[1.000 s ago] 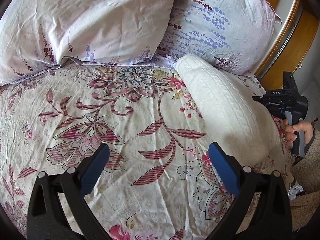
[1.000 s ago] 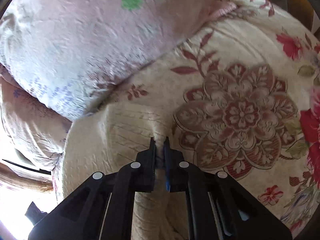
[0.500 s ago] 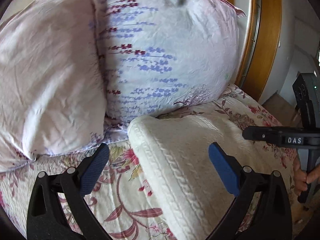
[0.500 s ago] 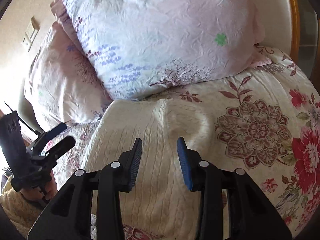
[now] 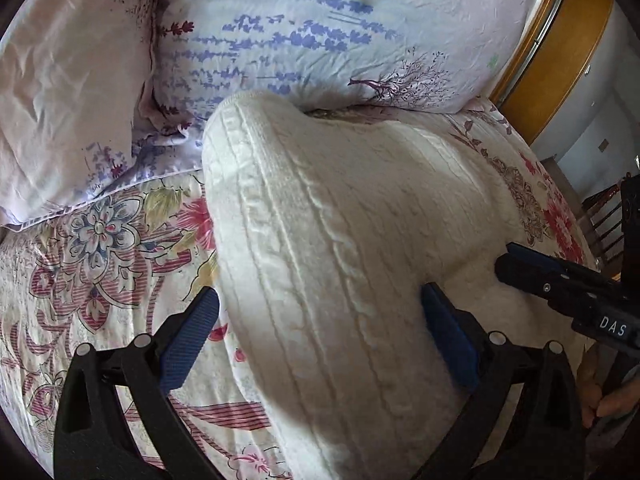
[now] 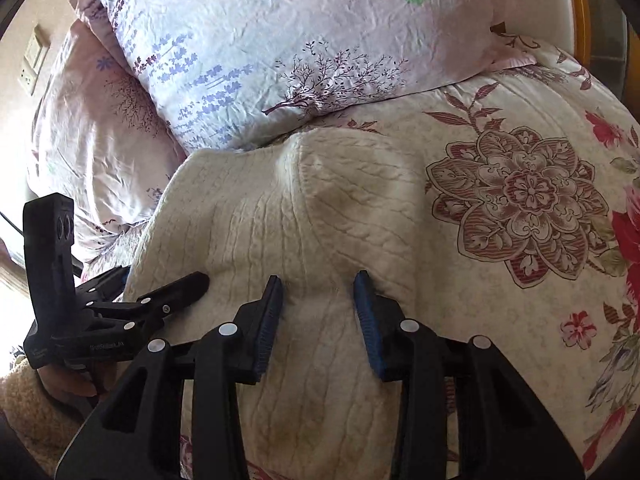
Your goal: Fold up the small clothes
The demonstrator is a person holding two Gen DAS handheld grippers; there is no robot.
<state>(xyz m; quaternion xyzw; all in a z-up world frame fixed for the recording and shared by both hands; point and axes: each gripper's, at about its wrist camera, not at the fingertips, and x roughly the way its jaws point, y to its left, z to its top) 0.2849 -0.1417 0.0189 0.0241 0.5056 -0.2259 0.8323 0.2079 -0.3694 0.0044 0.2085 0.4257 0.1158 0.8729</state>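
The cream cable-knit sweater (image 5: 344, 248) is lying on the floral bedspread (image 5: 100, 240), its far end butting the lavender-print pillow (image 5: 320, 24) at 12 o'clock in the left wrist view, with a raised hump sitting at its far end. The right gripper (image 6: 318, 312) is hovering low over the knit with its jaws partly apart; they have just been opening, and the sweater is lying below the gap with no fabric pinched between the blue pads (image 6: 366, 312). The left gripper (image 5: 320, 332) is standing wide open, straddling the garment's near-left edge at 6 o'clock without gripping anything. The step in hand is probably a regrasp for the next fold, and doing it well is likely meaning taking 1 edge in each gripper, pinching only the layers meant to move, lifting evenly and laying the knit flat so the hump near 12 o'clock is not getting trapped; the soft, thick knit is likely to sag and slide if gripped too shallowly. Counting: 1 sweater, 2 grippers, 2 pillows (the lavender one and a plainer pink pillow (image 5: 68, 92) at 10 o'clock), 1 bedspread, and 1 wooden bed frame (image 5: 560, 60) showing at 2 o'clock.
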